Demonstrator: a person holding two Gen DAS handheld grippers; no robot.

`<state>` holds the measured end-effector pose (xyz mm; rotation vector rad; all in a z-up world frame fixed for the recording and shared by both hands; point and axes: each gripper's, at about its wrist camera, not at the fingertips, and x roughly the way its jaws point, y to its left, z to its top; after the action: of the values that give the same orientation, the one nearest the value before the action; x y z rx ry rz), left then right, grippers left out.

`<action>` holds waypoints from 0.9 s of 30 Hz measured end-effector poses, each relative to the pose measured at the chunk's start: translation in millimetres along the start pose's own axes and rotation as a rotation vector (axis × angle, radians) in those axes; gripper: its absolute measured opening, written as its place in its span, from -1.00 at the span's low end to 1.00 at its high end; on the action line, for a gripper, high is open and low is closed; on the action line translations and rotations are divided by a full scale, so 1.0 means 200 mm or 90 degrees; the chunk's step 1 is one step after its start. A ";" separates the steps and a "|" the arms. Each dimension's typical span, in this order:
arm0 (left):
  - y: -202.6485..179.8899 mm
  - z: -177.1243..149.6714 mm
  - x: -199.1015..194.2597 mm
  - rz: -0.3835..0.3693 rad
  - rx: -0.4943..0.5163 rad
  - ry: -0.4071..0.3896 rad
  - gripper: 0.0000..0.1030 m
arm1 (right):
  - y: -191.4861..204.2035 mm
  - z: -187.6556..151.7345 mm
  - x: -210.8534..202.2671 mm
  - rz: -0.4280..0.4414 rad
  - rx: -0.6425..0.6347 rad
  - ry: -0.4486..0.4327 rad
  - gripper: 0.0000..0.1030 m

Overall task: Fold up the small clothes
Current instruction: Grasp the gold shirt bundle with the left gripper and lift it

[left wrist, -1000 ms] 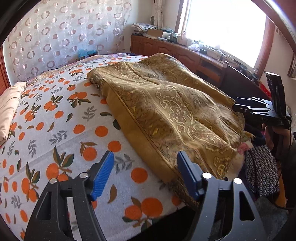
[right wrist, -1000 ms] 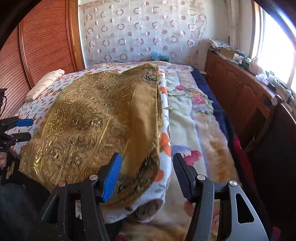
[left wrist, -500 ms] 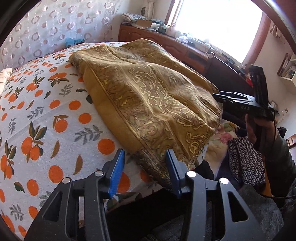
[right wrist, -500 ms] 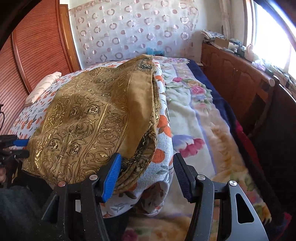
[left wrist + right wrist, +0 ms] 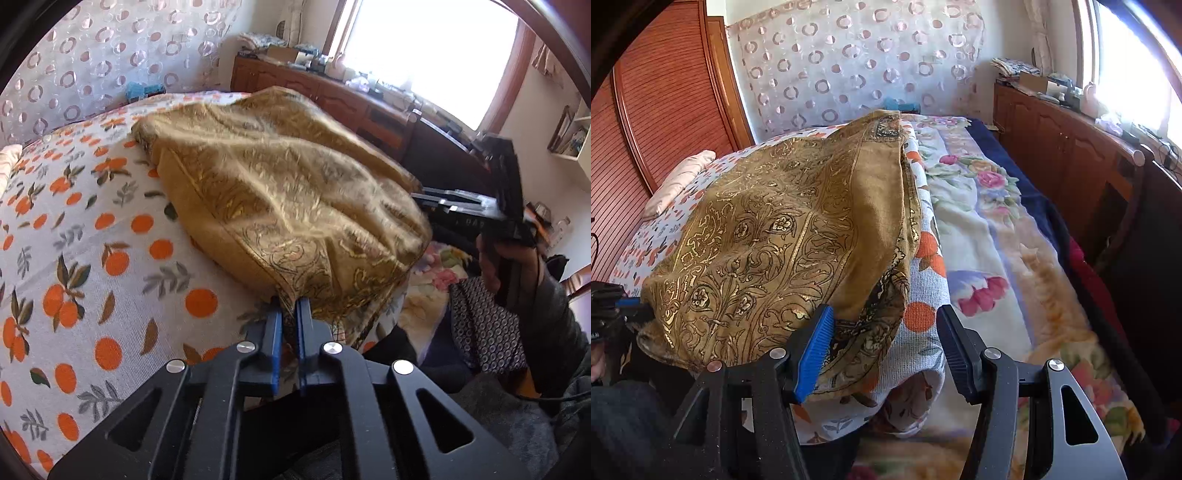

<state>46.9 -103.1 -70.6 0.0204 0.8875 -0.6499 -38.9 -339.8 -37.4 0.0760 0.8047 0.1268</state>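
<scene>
A golden patterned cloth point(image 5: 288, 192) lies spread over the bed, its front edge hanging off the near side. My left gripper point(image 5: 290, 314) is closing tight on the cloth's near left corner, and the blue pads pinch the fabric between them. In the right wrist view the same cloth point(image 5: 775, 240) fills the left half. My right gripper point(image 5: 886, 350) stands open around the near right corner, with the left pad point(image 5: 816, 347) against the fabric and the right finger well apart. From the left wrist view a hand point(image 5: 509, 266) holds that right gripper point(image 5: 472, 210), its tips hidden behind the cloth.
The bed carries an orange-print sheet point(image 5: 92, 240) over a floral blanket point(image 5: 990, 229). A pillow point(image 5: 679, 177) lies at the head. A wooden cabinet point(image 5: 1071, 147) with clutter runs under the window. A dark dotted fabric point(image 5: 480, 325) sits by the person's lap.
My left gripper moved in on the cloth's near corner and its jaws went from wide apart to pinched on the fabric, which now bunches up. The right gripper stayed open and barely shifted.
</scene>
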 end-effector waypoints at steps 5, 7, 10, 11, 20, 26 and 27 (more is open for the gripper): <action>-0.04 0.13 -0.14 -0.009 0.021 -0.058 -0.86 | 0.01 0.01 -0.04 0.003 -0.004 -0.009 0.16; -0.04 0.20 -0.18 -0.010 0.032 -0.076 -0.86 | 0.02 0.01 -0.05 0.013 -0.001 -0.014 0.16; -0.05 0.29 -0.21 -0.003 0.049 -0.098 -0.87 | 0.04 0.00 -0.07 0.016 -0.004 -0.019 0.16; -0.05 0.33 -0.21 -0.004 0.051 -0.104 -0.87 | 0.06 0.00 -0.07 0.014 -0.006 -0.020 0.16; -0.02 0.55 -0.15 0.018 0.062 -0.120 -0.87 | 0.10 0.02 -0.22 0.014 -0.032 -0.067 0.16; 0.01 0.66 -0.08 0.014 0.051 -0.117 -0.87 | 0.20 0.02 -0.27 0.028 -0.097 -0.092 0.36; 0.02 0.68 -0.07 0.015 0.049 -0.117 -0.87 | 0.22 0.02 -0.26 0.028 -0.111 -0.092 0.37</action>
<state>140.2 -131.0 26.4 0.0400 0.6843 -0.6536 -76.3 -303.5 7.2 -0.0618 0.6449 0.2306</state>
